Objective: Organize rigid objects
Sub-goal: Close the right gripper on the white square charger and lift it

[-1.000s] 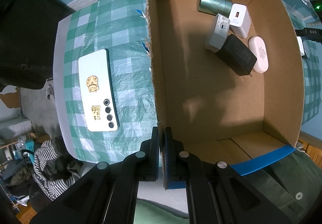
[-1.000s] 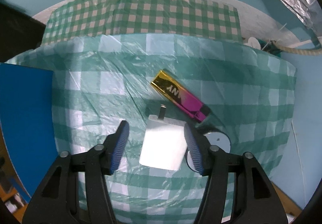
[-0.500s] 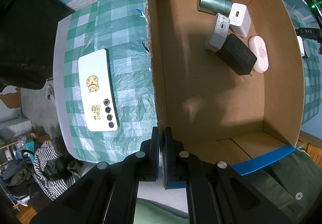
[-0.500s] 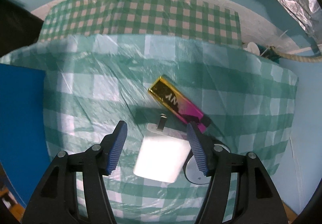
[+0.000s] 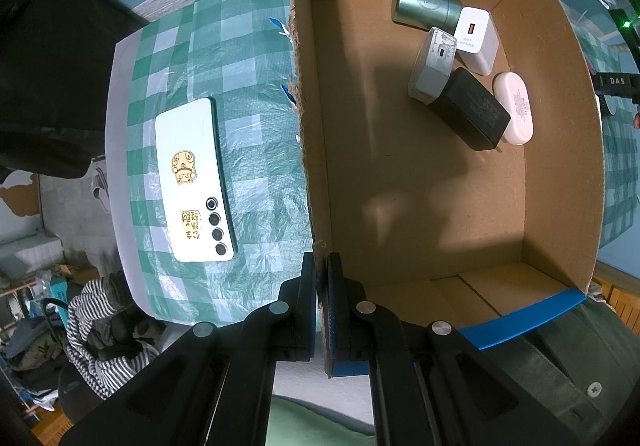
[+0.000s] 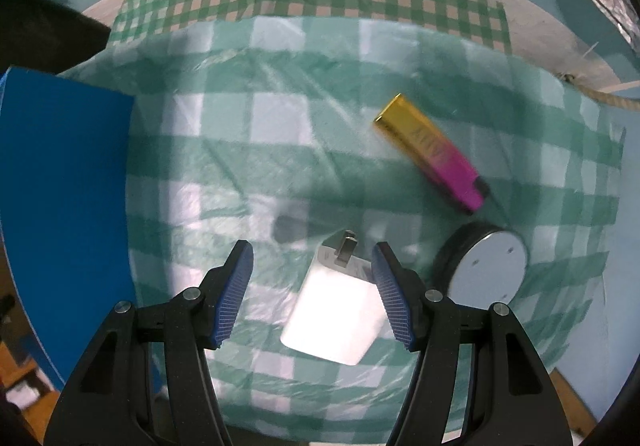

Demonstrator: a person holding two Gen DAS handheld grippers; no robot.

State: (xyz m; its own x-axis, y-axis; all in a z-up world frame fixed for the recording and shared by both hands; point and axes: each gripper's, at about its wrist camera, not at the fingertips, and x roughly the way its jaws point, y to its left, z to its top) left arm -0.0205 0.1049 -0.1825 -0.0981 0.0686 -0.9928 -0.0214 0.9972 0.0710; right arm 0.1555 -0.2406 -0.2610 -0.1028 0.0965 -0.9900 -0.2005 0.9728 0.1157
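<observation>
We have the left tongs (image 5: 322, 286) clenched on the torn side wall of the cardboard box (image 5: 316, 165), one finger inside the box and one outside. Inside, all bunched toward the far corner: a green cylinder (image 5: 426, 5), a white charger (image 5: 478, 37), a grey charger (image 5: 432, 65), a black adapter (image 5: 472, 109) and a pale pink case (image 5: 514, 107), each touching its neighbour. Outside the wall, a white phone (image 5: 192, 181) lies face down on the checked cloth of the tabletop (image 5: 256, 149), close to its edge.

Over on the right wrist view, the right tongs (image 6: 312, 286) stand released, pointing down, with a white plug adapter (image 6: 340, 314) between the fingers. Its prongs point away from us, and it sits nearer one pad (image 6: 390, 298); the picture is blurred, so we cannot tell if that pad touches it. Just beside it lies a round disc (image 6: 486, 266), and past that a gold-and-pink lighter (image 6: 432, 153). The box's blue outer wall (image 6: 64, 185) stands well apart from them.
</observation>
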